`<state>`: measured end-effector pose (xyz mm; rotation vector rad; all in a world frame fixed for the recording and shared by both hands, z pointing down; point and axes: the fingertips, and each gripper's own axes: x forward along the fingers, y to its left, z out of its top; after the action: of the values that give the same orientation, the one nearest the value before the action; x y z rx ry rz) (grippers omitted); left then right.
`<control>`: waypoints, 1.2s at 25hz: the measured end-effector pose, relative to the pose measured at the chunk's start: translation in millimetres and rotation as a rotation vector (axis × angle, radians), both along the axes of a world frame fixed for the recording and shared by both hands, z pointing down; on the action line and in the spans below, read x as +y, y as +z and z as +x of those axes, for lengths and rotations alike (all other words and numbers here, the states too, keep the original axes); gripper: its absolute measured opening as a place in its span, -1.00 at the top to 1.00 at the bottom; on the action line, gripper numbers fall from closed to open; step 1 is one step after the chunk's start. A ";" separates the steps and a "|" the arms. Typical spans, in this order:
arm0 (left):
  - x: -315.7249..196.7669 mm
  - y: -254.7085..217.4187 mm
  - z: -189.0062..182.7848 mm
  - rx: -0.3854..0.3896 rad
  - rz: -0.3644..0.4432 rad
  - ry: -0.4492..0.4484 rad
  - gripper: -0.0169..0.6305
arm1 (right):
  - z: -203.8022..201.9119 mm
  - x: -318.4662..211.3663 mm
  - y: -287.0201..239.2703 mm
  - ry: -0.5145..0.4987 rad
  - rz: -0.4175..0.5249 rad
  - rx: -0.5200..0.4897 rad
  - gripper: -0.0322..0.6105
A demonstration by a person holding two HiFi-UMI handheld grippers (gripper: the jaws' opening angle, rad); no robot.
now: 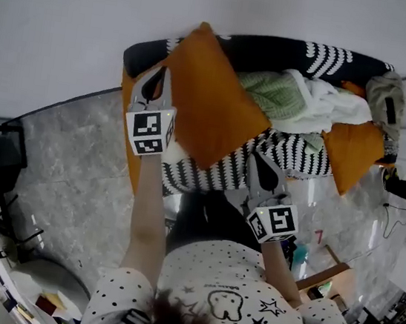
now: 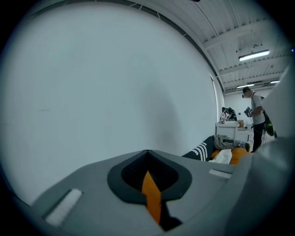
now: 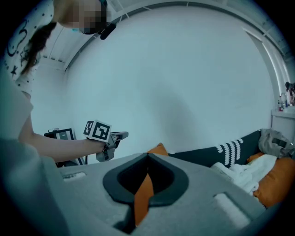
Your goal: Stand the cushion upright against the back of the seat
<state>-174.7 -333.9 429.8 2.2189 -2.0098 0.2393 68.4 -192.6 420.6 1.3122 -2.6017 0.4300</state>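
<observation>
Two claws, both clamped on the same orange cushion (image 1: 208, 102). Up top, the left claw (image 1: 155, 82) has its jaws closed right down on a thin fold of fabric at the cushion's upper-left edge. Lower down, the right claw (image 1: 262, 166) is pinched tight on the fabric near the lower-right corner. Each gripper view shows a sliver of orange squeezed between the dark pads (image 2: 133, 174).

The cushion hangs between them as a tilted diamond over the left end of the seat (image 1: 293, 159). Its top corner is up by the backrest (image 1: 278, 53), close to the white wall (image 1: 74, 12). Can't tell if it actually touches the backrest.

Counts:
- two marker cubes (image 1: 149, 132) (image 1: 273, 223), one per claw
- two orange cushions altogether, the second cushion (image 1: 350, 152) lying at the seat's right end
- one green blanket (image 1: 273, 92) and one white cloth (image 1: 323, 107), bundled together on the seat and touching

Textures: the held cushion is square, plump and smooth. The seat cover is black with rows of white chevron-ish marks. The green blanket is ribbed knit, and the white cloth is soft and rumpled. The floor (image 1: 67, 168) is grey marbled stone.
</observation>
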 end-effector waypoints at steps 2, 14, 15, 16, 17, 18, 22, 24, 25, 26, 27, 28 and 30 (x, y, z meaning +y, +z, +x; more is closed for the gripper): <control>12.8 -14.1 1.8 0.008 0.025 -0.016 0.95 | -2.4 0.4 -4.9 -0.011 0.006 -0.005 0.92; 87.3 -99.2 21.2 0.113 0.190 -0.051 0.95 | -13.3 7.1 -27.9 -0.062 0.043 -0.035 0.92; 94.7 -103.1 24.6 0.125 0.198 -0.047 0.95 | -14.4 7.0 -28.7 -0.067 0.044 -0.037 0.92; 102.4 -105.5 28.6 0.134 0.203 -0.042 0.95 | -15.6 7.1 -29.4 -0.071 0.045 -0.040 0.92; 110.1 -107.2 32.6 0.141 0.206 -0.035 0.95 | -17.2 7.2 -30.2 -0.074 0.047 -0.043 0.92; 117.6 -108.5 36.5 0.146 0.206 -0.029 0.95 | -19.2 7.1 -31.4 -0.078 0.049 -0.046 0.92; 145.9 -110.2 46.5 0.160 0.192 -0.010 0.95 | -28.5 7.6 -37.9 -0.093 0.059 -0.048 0.92; 158.2 -112.0 49.5 0.179 0.185 -0.007 0.95 | -33.8 9.2 -40.5 -0.108 0.061 -0.041 0.92; 162.8 -113.6 50.0 0.183 0.183 -0.005 0.95 | -38.2 9.1 -42.5 -0.118 0.066 -0.040 0.92; 166.8 -116.2 50.2 0.184 0.183 -0.004 0.95 | -43.3 9.0 -45.0 -0.128 0.075 -0.041 0.92; 171.6 -118.7 51.0 0.186 0.182 -0.002 0.95 | -48.0 10.5 -47.5 -0.138 0.082 -0.041 0.92; 178.3 -119.9 53.2 0.189 0.179 0.001 0.95 | -51.2 14.5 -49.3 -0.146 0.085 -0.038 0.92; 194.0 -119.0 59.5 0.197 0.166 0.010 0.95 | -55.6 26.2 -50.7 -0.161 0.078 -0.029 0.92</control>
<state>-115.2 -139.9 310.8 2.2462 -1.9771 -0.1458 12.8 -166.4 369.9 1.1143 -2.7476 0.3256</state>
